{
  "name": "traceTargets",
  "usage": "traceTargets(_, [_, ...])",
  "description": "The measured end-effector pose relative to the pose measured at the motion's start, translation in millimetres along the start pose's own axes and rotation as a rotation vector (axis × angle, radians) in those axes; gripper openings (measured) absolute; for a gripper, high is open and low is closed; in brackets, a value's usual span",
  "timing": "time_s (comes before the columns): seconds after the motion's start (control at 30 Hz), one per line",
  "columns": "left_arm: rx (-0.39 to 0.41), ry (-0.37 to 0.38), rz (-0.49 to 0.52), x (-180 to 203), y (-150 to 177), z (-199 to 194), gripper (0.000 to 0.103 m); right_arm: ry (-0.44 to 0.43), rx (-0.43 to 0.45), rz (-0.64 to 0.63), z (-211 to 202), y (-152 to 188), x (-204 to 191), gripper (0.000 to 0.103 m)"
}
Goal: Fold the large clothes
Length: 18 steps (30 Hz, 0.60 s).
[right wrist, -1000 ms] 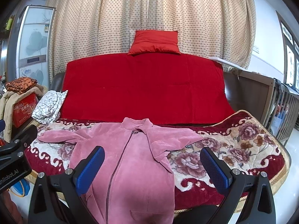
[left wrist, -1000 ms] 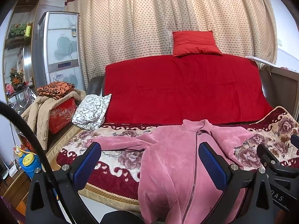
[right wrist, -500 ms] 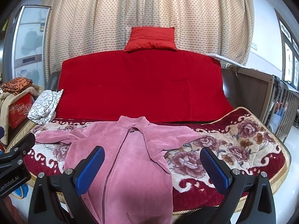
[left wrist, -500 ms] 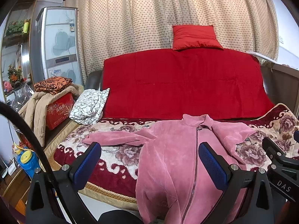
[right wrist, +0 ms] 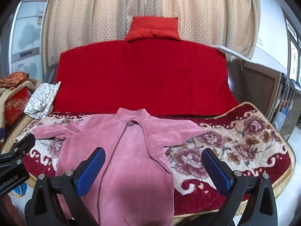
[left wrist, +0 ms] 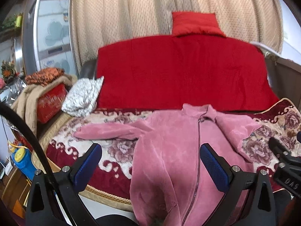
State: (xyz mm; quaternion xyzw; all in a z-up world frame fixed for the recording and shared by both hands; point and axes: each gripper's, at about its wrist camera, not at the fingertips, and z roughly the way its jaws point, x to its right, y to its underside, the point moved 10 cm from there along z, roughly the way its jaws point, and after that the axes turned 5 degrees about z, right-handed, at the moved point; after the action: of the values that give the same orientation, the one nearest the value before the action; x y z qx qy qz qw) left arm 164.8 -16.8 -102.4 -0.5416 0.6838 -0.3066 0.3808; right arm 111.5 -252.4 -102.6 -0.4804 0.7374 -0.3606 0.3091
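Observation:
A large pink zip-front velvet jacket [left wrist: 169, 146] lies face up on the floral sofa cover [left wrist: 116, 150], collar toward the backrest, hem hanging over the front edge. Its left sleeve [left wrist: 105, 131] stretches out sideways. The right sleeve [right wrist: 169, 133] lies folded over on the cover. My left gripper [left wrist: 150, 162] is open and empty, hovering above the jacket's lower left part. My right gripper [right wrist: 153, 165] is open and empty above the jacket's right side [right wrist: 135, 162]. Each gripper's body shows at the edge of the other's view.
A red blanket [left wrist: 180, 71] covers the sofa back with a red cushion [left wrist: 195, 24] on top. A white patterned pillow [left wrist: 82, 98] sits at the sofa's left end. Clothes piled on a red box [left wrist: 49, 101] and a fridge [left wrist: 50, 37] stand left. A wooden crib [right wrist: 278, 98] stands right.
Both grippers have moved closer to the sofa and tilted down a little, so the jacket sits larger and lower in both views. Both stay open.

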Motion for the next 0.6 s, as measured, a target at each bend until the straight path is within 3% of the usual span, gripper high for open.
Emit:
traceTargets(0.13, [-0.043, -0.019, 0.005, 0.5, 5.8, 36.7, 0.103, 0.019, -0.037, 0.010, 29.6, 2.5, 9.8, 0.103])
traceTargets(0.37, [-0.222, 0.117, -0.032, 26.9, 18.6, 131.4, 0.103, 0.016, -0.106, 0.027, 99.2, 3.6, 26.9, 0.103])
traceTargets(0.43, [-0.257, 0.108, -0.059, 27.1, 18.7, 162.6, 0.103, -0.020, -0.138, 0.042, 128.2, 1.9, 31.2, 0.103])
traceTargets(0.6, [-0.271, 0.066, -0.143, 26.0, 15.3, 219.2, 0.103, -0.097, -0.229, 0.257, 210.6, -1.3, 71.8, 0.103])
